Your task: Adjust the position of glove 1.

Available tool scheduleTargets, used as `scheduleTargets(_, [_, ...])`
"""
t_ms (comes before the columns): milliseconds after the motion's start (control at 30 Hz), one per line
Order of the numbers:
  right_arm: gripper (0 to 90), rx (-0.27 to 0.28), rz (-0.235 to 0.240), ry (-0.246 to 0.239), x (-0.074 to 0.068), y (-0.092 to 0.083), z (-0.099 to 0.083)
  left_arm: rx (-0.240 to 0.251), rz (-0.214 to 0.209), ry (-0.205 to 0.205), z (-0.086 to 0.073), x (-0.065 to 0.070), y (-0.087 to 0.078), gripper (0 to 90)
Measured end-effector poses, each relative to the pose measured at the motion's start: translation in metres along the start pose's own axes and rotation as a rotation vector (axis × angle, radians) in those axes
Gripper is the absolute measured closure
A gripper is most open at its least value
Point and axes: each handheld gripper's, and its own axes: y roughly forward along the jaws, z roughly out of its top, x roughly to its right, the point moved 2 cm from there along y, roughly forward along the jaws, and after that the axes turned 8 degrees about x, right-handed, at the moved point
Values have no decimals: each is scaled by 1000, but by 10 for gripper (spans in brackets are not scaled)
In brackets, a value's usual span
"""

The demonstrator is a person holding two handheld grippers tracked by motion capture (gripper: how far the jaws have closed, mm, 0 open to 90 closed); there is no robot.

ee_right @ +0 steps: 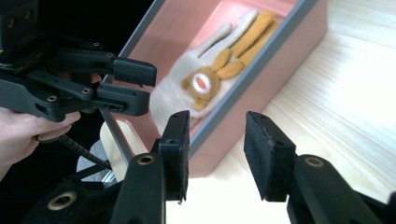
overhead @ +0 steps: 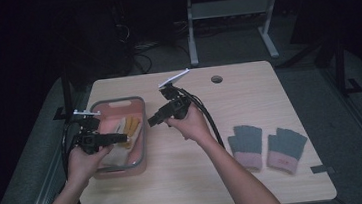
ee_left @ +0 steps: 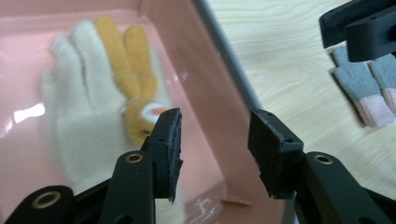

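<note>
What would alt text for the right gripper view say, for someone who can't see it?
A cream and orange glove lies inside a pink bin on a pale wooden table. The right gripper has open, empty jaws in the foreground, beside the bin's rim, and the left gripper hovers at left.

1. One pink bin point(overhead: 140, 136) with a grey rim sits on the bench point(overhead: 256, 175), toward its left side.
2. Inside that bin: one cream-and-orange glove point(ee_left: 93, 102) for certain. The high view hints at a second cream layer beside it, but that cannot be told for sure.
3. Out on the wood: two grey fingerless gloves with pink cuffs, one point(overhead: 246, 145) beside the other point(overhead: 285, 148), a pair lying flat.
4. Two tools over the bench, the left tool point(overhead: 122, 137) and the right tool point(overhead: 151, 120), each in one hand, so two hands in play.
5. One round hole point(overhead: 216, 79) in the benchtop, near the far edge.
</note>
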Motion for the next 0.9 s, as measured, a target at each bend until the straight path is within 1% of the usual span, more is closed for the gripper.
scheduleTargets(33, [598,4,-2,0,1,-3,-1,-2,-6,5,1,2,0,538])
scheduleTargets(67, [587,8,-3,-5,2,-5,-1,7,-14,-4,2,5,1,534])
scheduleTargets(100, [582,15,-6,-3,3,-8,-2,15,-18,-2,3,7,1,531])
scheduleTargets(233, [573,35,-7,-14,7,-18,-5,19,-30,14,7,19,3,513])
scheduleTargets(300, [564,42,-11,-4,8,-23,-7,18,-40,30,9,24,4,500])
scheduleTargets(400, [555,53,-19,-1,12,-31,-11,30,-49,35,11,31,5,491])
scheduleTargets(433, [551,54,-20,2,13,-33,-11,27,-52,37,12,34,6,481])
scheduleTargets(467, [550,59,-24,-5,15,-35,-13,26,-52,43,13,36,7,469])
scheduleTargets(533, [544,62,-26,2,16,-40,-15,27,-56,51,13,40,8,454])
scheduleTargets(600, [538,64,-31,4,19,-45,-18,30,-59,55,14,45,10,439])
scheduleTargets(633, [536,68,-34,8,19,-47,-19,35,-72,51,15,47,11,433])
scheduleTargets(700, [533,76,-37,1,22,-51,-21,40,-75,47,16,49,12,410])
scheduleTargets(900, [513,85,-57,24,31,-66,-29,45,-91,62,20,61,19,355])
